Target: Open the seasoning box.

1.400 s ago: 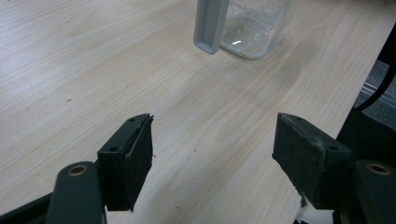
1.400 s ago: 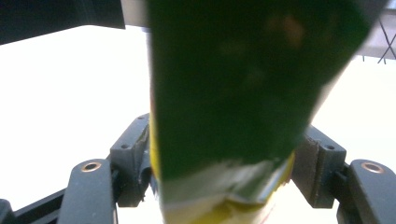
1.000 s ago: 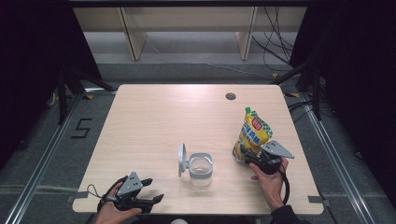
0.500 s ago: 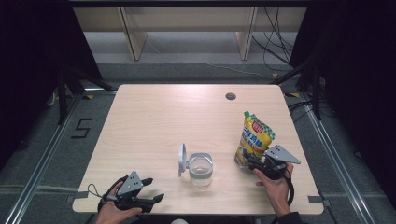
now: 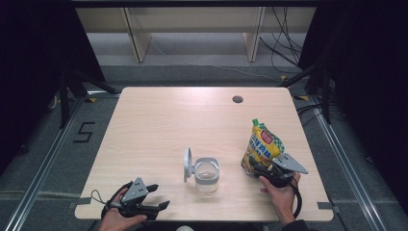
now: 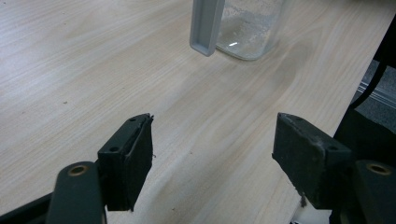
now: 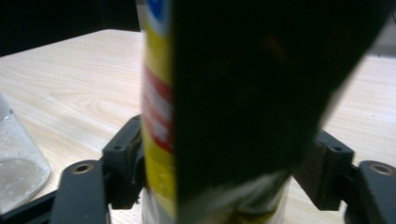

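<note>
Table (image 5: 159,125): we see a wide bare stretch of pale wood behind the things, with a small round hole (image 5: 237,99) near its far edge.
Pouch (image 5: 262,147): a yellow pouch stands upright near the table's right edge, right of the jar, its green cap at the top.
Jar (image 5: 207,174): a clear jar sits near the middle front, its grey lid (image 5: 187,164) tipped up on its left side.
Right tool (image 5: 262,169): we hold it low at the foot of the pouch, the hand coming in from the near edge; its jaws have just been opening, the pouch stands between them, and we cannot tell whether the pads press on it.
Left tool (image 5: 155,196): we rest it at the front left corner, pointing towards the jar, its jaws spread wide with bare wood between them.
</note>
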